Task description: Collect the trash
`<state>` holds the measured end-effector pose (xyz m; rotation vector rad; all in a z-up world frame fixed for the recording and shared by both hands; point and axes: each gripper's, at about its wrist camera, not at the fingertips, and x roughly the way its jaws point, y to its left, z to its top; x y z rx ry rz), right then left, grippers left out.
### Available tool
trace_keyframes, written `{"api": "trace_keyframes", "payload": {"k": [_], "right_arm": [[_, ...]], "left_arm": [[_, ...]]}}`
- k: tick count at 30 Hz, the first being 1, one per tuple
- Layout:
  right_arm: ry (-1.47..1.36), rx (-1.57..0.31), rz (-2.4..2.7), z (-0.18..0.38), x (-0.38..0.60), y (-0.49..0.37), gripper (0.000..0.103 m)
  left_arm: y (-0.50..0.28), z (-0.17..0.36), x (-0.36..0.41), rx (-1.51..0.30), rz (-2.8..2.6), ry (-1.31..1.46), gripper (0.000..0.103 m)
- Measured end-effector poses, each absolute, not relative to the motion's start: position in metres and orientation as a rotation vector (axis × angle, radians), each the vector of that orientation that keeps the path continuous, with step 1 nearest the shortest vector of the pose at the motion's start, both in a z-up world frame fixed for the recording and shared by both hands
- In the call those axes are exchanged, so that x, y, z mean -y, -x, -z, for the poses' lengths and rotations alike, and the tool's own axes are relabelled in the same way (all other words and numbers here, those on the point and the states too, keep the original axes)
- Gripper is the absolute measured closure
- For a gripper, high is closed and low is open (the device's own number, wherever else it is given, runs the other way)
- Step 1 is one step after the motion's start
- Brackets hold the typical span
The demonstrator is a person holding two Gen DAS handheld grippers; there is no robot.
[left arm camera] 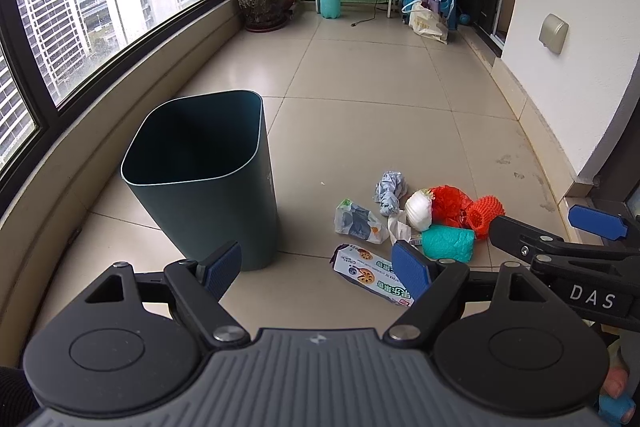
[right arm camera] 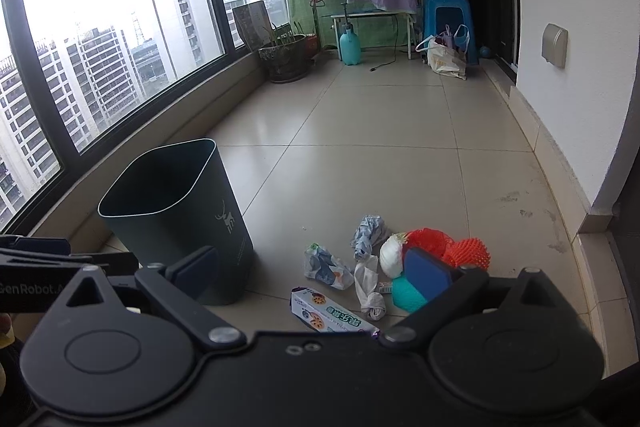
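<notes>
Both the left gripper (left arm camera: 318, 267) and the right gripper (right arm camera: 316, 273) hold their fingers wide apart with nothing between them, above the tiled floor (left arm camera: 380, 87) where the trash pile (left arm camera: 416, 223) lies just beside the dark green bin (left arm camera: 200, 179).

Left black hand-held gripper (left arm camera: 316, 267) with blue pads: jaws spread wide, nothing between them, aimed forward and down. Right black hand-held gripper (right arm camera: 316, 269): same, jaws wide apart, nothing held, level just beside the left.
</notes>
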<state>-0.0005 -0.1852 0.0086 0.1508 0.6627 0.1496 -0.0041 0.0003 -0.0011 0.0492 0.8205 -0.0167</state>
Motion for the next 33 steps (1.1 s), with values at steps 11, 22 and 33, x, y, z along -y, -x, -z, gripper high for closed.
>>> {"api": "trace_keyframes", "payload": {"k": [11,22,33], "right_arm": [[-0.156,-0.659,-0.165,-0.0088,0.1846,0.0020,0.004],[-0.152,-0.662,-0.168,-0.0064,0.1828,0.0015,0.004],[-0.151,-0.663,-0.165,-0.0043,0.1832,0.0006,0.004]], "left_arm": [[0.0035,-0.0001,-0.0001,-0.822,0.013,-0.052,0.021],[0.0040,-0.0004,-0.0013,-0.821,0.017,-0.048,0.021],[0.0046,-0.0019,-0.0018,-0.820,0.024,-0.043,0.021]]}}
